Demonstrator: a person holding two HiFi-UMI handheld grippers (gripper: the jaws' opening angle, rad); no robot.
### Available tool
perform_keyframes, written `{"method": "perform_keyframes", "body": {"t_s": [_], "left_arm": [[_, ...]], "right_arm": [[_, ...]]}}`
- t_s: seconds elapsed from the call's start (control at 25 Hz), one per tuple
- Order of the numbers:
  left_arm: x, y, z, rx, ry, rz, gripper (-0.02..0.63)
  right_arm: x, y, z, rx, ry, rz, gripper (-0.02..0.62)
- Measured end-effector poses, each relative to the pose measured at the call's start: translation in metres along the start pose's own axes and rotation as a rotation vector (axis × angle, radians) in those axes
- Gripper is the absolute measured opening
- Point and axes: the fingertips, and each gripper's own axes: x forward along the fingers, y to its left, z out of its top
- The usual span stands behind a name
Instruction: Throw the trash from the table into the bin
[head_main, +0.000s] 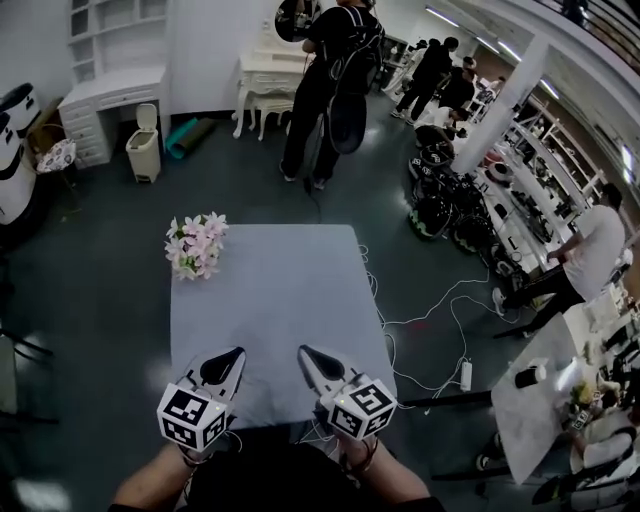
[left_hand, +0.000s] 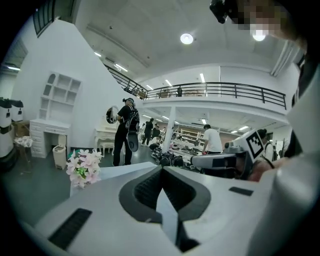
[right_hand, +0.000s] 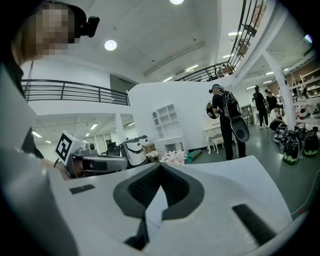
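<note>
A pale grey table (head_main: 270, 300) lies in front of me, and I see no trash on it. A bunch of pink and white flowers (head_main: 197, 245) sits at its far left corner. The small beige pedal bin (head_main: 145, 142) stands on the floor beyond the table, at the upper left. My left gripper (head_main: 236, 352) and right gripper (head_main: 303, 351) hover side by side over the table's near edge, both shut with nothing between the jaws. In the left gripper view the jaws of the left gripper (left_hand: 161, 169) meet, with the flowers (left_hand: 82, 167) and the bin (left_hand: 59, 156) behind. The right gripper (right_hand: 161, 165) looks the same.
A person with a backpack (head_main: 325, 80) stands beyond the table's far edge. White cables (head_main: 430, 330) trail over the floor to the right, near a marble-topped table (head_main: 535, 400). A white dresser (head_main: 105, 110) and a vanity (head_main: 270, 75) line the back wall.
</note>
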Motion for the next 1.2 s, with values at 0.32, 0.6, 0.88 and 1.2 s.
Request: {"method": "perform_keyframes", "body": {"t_s": [0.32,0.6,0.88,1.2], "left_arm": [[0.0,-0.004,0.013,-0.02,-0.046,0.08,0.014],[0.009,-0.016,0.01,-0.018,-0.05,0.081,0.014],[0.018,-0.028,0.008,-0.006,-0.047,0.067,0.014],[0.024,-0.037,0.01,0.006,-0.046,0.059,0.014]], "right_arm": [[-0.01,-0.004,0.008,-0.005,-0.003,0.055,0.003],[-0.016,-0.01,0.003,-0.008,0.005,0.064,0.002],[-0.022,-0.018,0.004,-0.003,-0.009,0.065,0.002],[-0.028,-0.022,0.006,-0.009,-0.016,0.064,0.002]]}}
